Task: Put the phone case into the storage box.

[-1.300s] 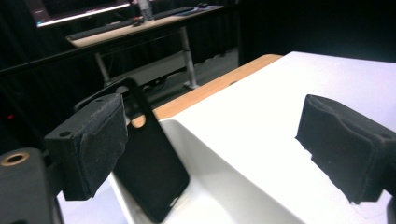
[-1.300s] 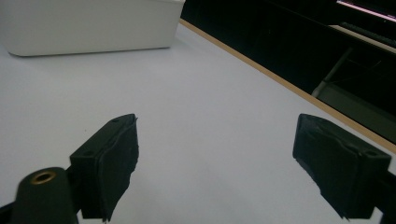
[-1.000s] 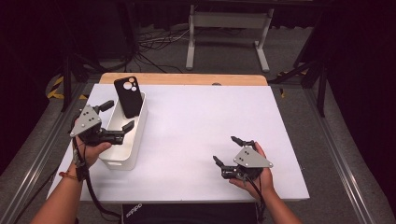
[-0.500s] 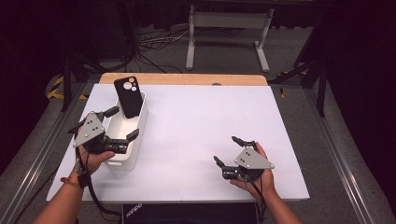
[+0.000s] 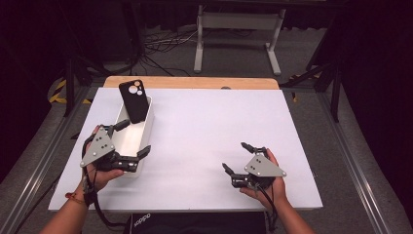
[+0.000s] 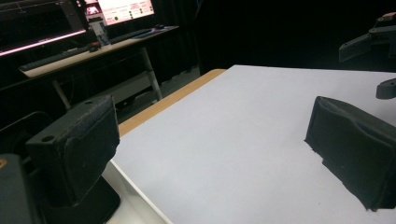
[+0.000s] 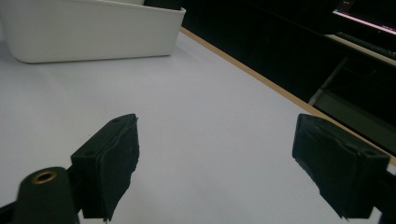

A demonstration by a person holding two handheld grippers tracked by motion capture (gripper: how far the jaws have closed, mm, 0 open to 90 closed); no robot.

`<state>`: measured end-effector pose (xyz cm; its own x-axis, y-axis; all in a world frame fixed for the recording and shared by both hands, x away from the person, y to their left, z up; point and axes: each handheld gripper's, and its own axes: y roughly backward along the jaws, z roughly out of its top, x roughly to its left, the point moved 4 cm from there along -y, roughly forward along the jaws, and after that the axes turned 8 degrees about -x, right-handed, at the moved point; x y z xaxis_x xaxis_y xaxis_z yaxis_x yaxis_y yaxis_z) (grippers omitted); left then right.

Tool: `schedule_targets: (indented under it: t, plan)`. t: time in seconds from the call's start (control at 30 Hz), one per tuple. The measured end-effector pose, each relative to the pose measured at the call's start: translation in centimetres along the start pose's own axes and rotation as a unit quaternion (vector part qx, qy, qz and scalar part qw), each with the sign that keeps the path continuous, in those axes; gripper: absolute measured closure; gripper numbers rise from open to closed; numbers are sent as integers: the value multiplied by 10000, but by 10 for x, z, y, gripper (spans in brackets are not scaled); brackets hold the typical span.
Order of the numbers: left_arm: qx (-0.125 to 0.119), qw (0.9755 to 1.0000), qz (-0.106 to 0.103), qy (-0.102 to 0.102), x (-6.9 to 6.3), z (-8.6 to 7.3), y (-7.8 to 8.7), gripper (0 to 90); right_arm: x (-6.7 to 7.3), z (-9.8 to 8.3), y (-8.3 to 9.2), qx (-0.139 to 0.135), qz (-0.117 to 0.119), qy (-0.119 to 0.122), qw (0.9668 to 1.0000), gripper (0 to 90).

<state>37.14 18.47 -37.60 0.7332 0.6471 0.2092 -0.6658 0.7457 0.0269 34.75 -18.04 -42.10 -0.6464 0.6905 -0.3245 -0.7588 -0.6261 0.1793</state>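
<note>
A black phone case [image 5: 133,100] stands tilted at the far end of a white bin [image 5: 147,124] on the left of the white table [image 5: 219,117]. My left gripper [image 5: 135,137] is open over the bin's near end, apart from the case. In the left gripper view its jaws [image 6: 215,154] stand wide apart over bare table, with the bin's rim [image 6: 128,189] low at the left. My right gripper [image 5: 234,156] rests open at the table's near right, holding nothing. The right gripper view shows its open gripper [image 7: 224,154] facing the bin [image 7: 93,28] farther off.
A wooden strip [image 5: 195,82] runs along the table's far edge. Beyond it are cables and a metal stand [image 5: 238,29] on the floor. The left gripper view shows a desk with screens [image 6: 93,18] and the other gripper [image 6: 373,42] at the upper right.
My left gripper has drawn back from beside the phone case toward the near end of the bin. The case still leans in the bin. The right gripper has barely moved.
</note>
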Motion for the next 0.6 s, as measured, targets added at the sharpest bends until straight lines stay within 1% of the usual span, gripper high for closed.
schedule_targets:
  t: [0.13, 0.17, 0.2, 0.27, 0.3, 0.37, 0.47, 0.5, 0.53, 0.6]
  plan:
    - [-17, 10000, -61, -30, -8, -1, 0, 32, 0, 0, 0, 2, 3, 3, 10000, 156]
    - [-33, 9999, -74, -85, -10, -1, -1, 32, 0, 1, 1, 1, 13, -8, 10000, 155]
    - [-11, 9999, -108, -49, -13, -1, -1, 33, 0, 1, 1, -4, 14, -9, 10000, 155]
    - [-22, 9999, -103, -59, -14, -1, -1, 37, 0, 1, 1, -7, 16, -11, 10000, 155]
    - [-27, 9999, -137, -97, -15, -1, -2, 37, 0, 1, 1, -6, 15, -6, 10000, 155]
    - [-35, 9998, -157, -82, -18, -1, -3, 38, 0, 1, 2, -9, 6, 0, 10000, 156]
    - [12, 9997, -227, -132, -22, -3, -4, 39, -1, 1, 3, -10, -6, -12, 10000, 155]
    - [10, 9996, -255, -84, -24, -4, -4, 39, -1, 1, 3, -10, -6, -12, 10000, 155]
    - [37, 9996, -259, -117, -25, -4, -4, 38, -1, 0, 3, -11, -6, -15, 10000, 155]
    - [20, 9996, -278, -97, -28, -5, -6, 37, -1, 0, 2, -6, -3, -15, 10000, 155]
